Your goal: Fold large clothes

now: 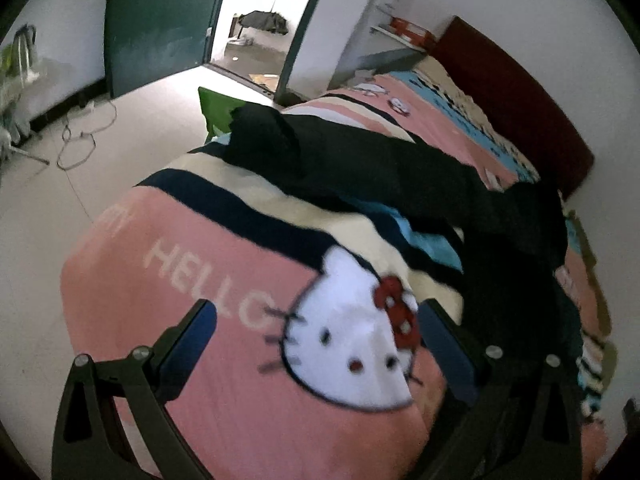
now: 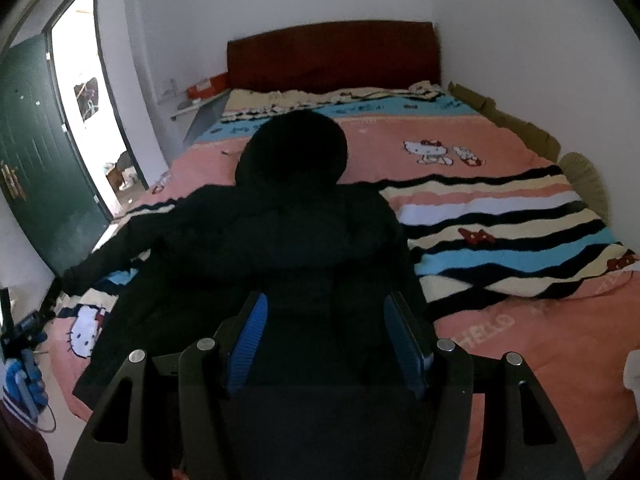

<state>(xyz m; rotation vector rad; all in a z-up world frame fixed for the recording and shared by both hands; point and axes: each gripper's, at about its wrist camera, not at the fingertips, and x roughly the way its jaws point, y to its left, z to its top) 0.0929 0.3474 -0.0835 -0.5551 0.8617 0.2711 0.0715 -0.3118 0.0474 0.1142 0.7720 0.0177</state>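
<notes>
A large black hooded coat (image 2: 280, 232) lies spread on the bed, its hood toward the headboard and one sleeve stretched to the left edge. My right gripper (image 2: 326, 298) sits at the coat's near hem. Thick black fabric fills the gap between its blue pads (image 2: 250, 332), and the jaws are closed on it. My left gripper (image 1: 318, 306) is open wide above the cat face on the pink blanket (image 1: 240, 400), with nothing held. The coat (image 1: 360, 160) lies just beyond its right finger (image 1: 444, 344).
The bed has a dark red headboard (image 2: 332, 56) against the wall. A striped blanket (image 2: 500, 236) covers its right side. A green door (image 2: 36, 184) stands open on the left, cables (image 1: 80, 140) trail over the floor, and a green cushion (image 1: 216, 108) lies at the bed's corner.
</notes>
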